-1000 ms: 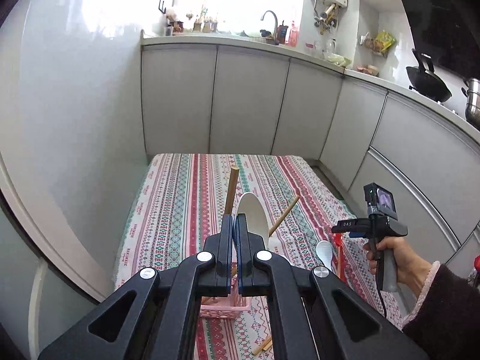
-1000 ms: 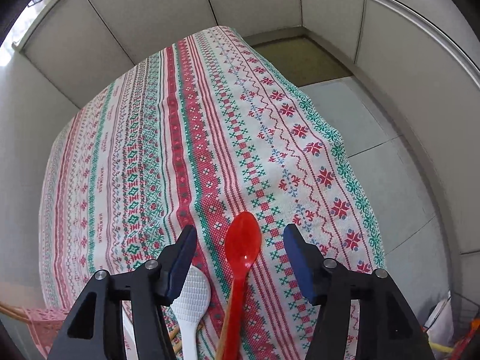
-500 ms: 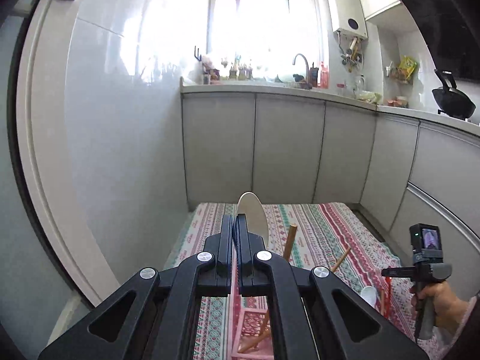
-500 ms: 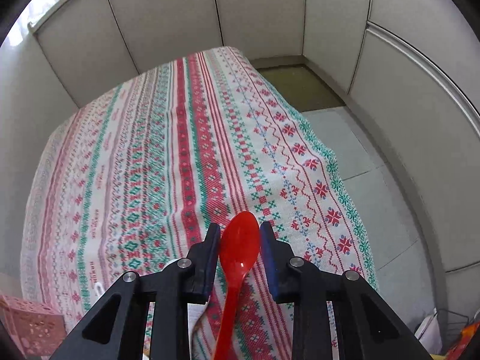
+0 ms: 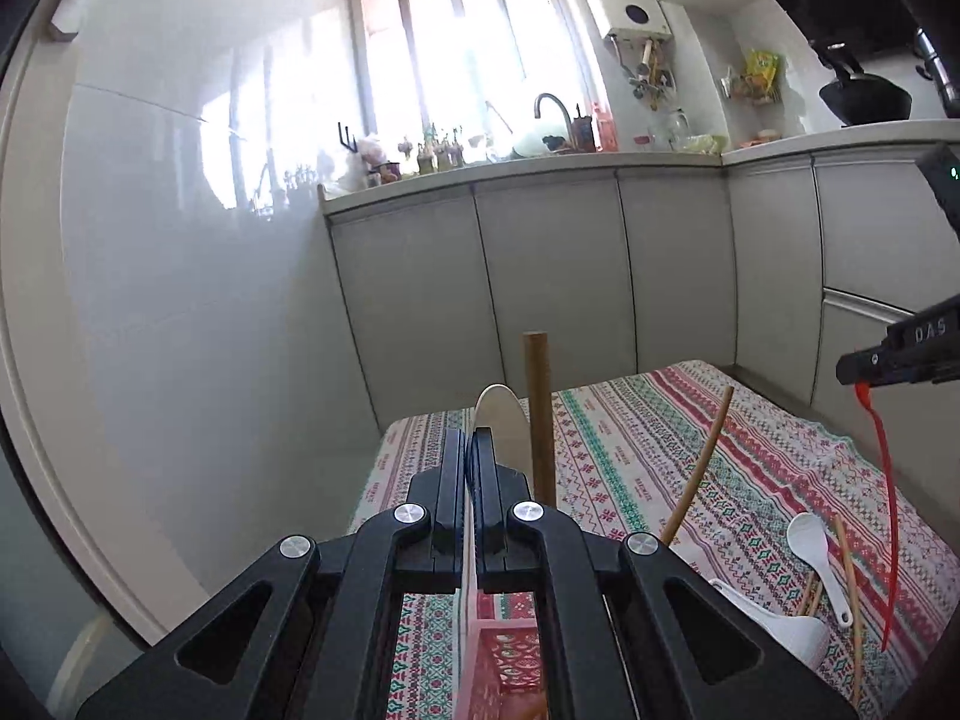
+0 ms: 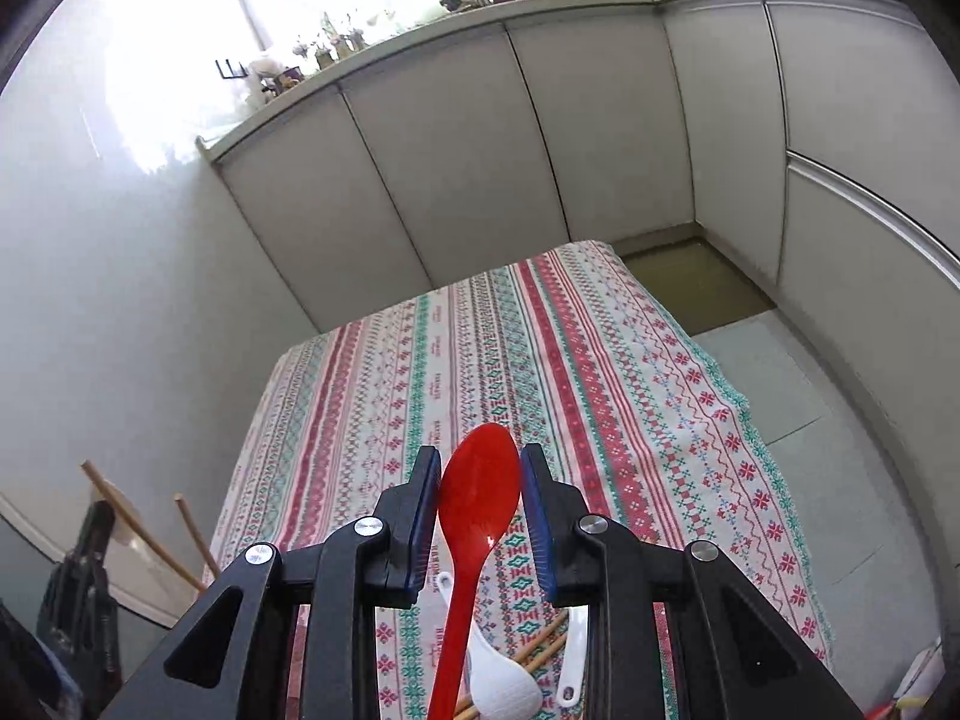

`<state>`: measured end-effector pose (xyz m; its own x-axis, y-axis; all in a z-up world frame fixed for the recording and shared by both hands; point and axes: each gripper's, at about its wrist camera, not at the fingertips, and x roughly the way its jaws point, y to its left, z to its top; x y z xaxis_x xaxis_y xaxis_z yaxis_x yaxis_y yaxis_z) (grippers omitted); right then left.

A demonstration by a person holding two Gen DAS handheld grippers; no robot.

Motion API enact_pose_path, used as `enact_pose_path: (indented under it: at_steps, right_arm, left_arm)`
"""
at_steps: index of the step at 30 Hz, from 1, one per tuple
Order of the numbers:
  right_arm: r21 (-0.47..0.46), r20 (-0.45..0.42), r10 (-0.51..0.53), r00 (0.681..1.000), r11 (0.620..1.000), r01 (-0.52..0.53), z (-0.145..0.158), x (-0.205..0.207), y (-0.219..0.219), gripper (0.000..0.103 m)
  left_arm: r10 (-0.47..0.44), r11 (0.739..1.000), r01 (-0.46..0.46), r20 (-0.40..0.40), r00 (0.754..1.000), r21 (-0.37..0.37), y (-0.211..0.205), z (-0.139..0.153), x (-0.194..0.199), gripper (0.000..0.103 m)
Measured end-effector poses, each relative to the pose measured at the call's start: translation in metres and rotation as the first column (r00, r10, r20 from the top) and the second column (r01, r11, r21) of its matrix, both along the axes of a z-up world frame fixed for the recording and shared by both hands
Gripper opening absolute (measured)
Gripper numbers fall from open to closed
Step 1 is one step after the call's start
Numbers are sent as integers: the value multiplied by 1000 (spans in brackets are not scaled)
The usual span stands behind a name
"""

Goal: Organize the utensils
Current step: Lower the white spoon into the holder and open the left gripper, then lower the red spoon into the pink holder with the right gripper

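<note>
My right gripper (image 6: pixel 479 468) is shut on a red plastic spoon (image 6: pixel 477 498) by its bowl, lifted above the table; the spoon hangs down from it in the left wrist view (image 5: pixel 888 498). My left gripper (image 5: pixel 473 435) is shut on a flat cream spatula (image 5: pixel 501 420), held edge-on above a pink basket (image 5: pixel 510 654). Wooden utensils (image 5: pixel 537 414) stand in the basket. A white spoon (image 5: pixel 813 552), a white rice paddle (image 6: pixel 501 690) and wooden chopsticks (image 5: pixel 846 588) lie on the patterned tablecloth (image 6: pixel 480 348).
Grey kitchen cabinets (image 5: pixel 552 276) ring the table behind and to the right. A white wall (image 5: pixel 180 300) runs along the table's left side. The floor (image 6: pixel 780 372) drops off past the table's right edge.
My right gripper closed on the red spoon and lifted it off the table. My left gripper rose and tilted up with the spatula, so more of the window and counter shows.
</note>
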<state>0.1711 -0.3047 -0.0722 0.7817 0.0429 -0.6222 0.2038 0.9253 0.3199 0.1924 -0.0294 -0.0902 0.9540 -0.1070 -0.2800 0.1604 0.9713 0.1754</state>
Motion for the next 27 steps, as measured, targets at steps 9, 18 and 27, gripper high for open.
enact_pose_path:
  at_steps: [9,18,27]
  right_arm:
    - [-15,109,20,994,1000,-19,25,-18,21,28]
    - [6,212,17,977,1000,-19,46,-26,51,28]
    - [-86,362,70,930,995,-42,72,-30,113,28]
  left_arm:
    - [-51,996,40,-147,988,-75,4,-15,12,4]
    - [-100,964,19,-297,950,-265,39,15,12,54]
    - [13,927,-205,-519,854,-314,89,22,12,62]
